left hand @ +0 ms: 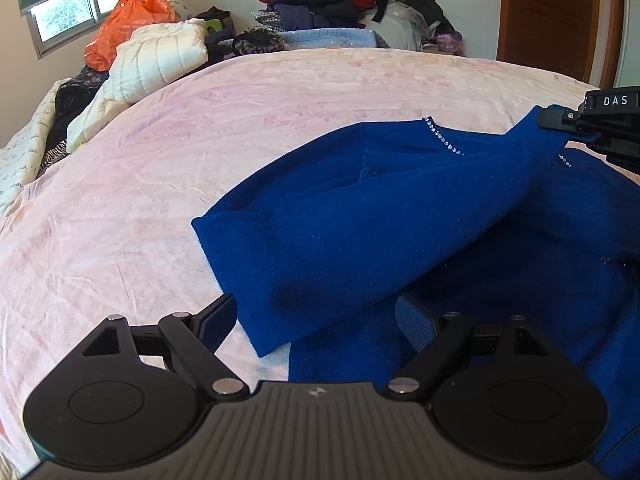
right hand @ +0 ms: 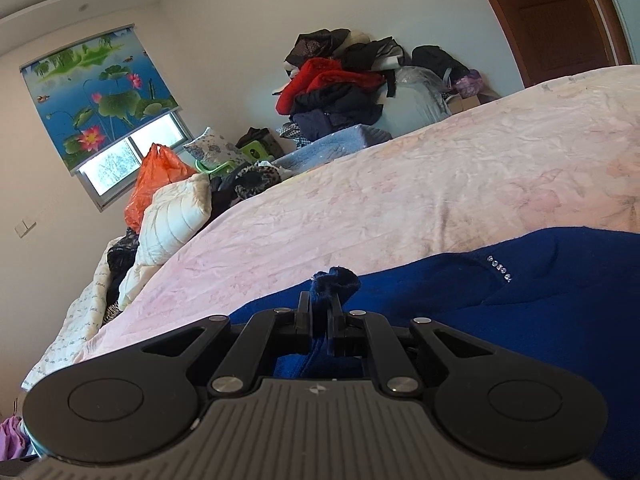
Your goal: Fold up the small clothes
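Right hand-held gripper pinching blue top fabric over the bed, left hand-held gripper spread wide at its hem.

Both wrist views low, close over pink bedspread, facing clothes pile; window shared.

Pale pink crinkled bedspread; folded cream quilted duvet at its far left edge; orange plastic bag behind it. Heaped red and dark garments against the wall, possibly atop furniture. Lotus-print roller blind; brown wooden door.
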`<state>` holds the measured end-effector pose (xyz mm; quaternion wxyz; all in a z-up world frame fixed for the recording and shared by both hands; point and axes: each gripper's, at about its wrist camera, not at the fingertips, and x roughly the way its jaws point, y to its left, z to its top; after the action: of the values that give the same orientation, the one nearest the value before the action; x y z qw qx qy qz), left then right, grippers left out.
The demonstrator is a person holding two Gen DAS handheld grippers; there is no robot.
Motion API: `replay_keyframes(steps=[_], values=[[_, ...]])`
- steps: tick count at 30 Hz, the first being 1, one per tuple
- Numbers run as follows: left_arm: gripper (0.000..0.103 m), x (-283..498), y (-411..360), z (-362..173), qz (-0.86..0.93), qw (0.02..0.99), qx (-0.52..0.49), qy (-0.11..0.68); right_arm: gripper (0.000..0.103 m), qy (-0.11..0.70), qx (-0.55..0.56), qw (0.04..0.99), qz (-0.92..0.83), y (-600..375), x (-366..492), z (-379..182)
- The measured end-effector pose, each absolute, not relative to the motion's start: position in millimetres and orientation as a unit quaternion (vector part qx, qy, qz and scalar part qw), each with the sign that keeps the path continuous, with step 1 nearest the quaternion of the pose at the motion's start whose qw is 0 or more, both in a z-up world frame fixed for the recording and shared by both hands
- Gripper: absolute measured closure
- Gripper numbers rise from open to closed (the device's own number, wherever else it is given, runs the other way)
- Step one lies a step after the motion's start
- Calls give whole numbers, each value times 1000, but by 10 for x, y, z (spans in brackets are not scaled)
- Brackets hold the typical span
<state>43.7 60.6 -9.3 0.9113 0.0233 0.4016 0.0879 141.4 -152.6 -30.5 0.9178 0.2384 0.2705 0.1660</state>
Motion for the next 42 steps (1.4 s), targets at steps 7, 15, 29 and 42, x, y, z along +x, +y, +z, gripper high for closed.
replay_keyframes(steps=[7, 15, 29, 42], values=[[16, 481, 499, -92, 79, 911, 24, 403, 92, 258, 245, 924, 143, -1748, 1369, -265], [16, 487, 430, -129, 76, 909, 30, 408, 85, 295, 270, 908, 122, -1944, 1375, -369], [16, 498, 392, -180, 73, 906, 36, 416, 48, 372, 329, 855, 152, -1696, 1468, -907], [16, 559, 553, -70, 92, 910, 22, 404, 91, 271, 260, 914, 152, -1901, 1525, -154]])
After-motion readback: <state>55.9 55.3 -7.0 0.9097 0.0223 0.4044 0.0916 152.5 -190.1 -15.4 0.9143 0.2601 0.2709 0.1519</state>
